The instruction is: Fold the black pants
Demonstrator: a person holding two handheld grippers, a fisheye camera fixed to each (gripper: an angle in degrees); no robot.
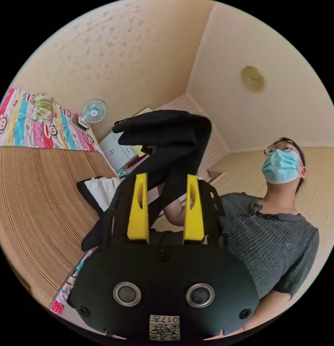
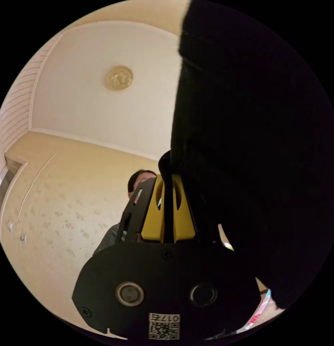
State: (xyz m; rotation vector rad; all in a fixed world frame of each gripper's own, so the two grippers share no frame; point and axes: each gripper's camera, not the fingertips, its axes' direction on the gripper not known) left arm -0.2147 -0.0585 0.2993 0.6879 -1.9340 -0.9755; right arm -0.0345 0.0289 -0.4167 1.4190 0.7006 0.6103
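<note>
Pants (image 2: 253, 144) hang raised in the air, a black fold pinched between the right gripper's (image 2: 168, 187) pressed yellow jaws. Left gripper (image 1: 166, 180) stands spread, cloth passing between its jaws untouched, near a person (image 1: 271, 230) and a mat (image 1: 37, 202).

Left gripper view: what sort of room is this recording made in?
Probably a bedroom in a home. A woven mat lies over a bright cartoon-print sheet, a small fan stands by the wall, and a round ceiling lamp hangs overhead.
</note>
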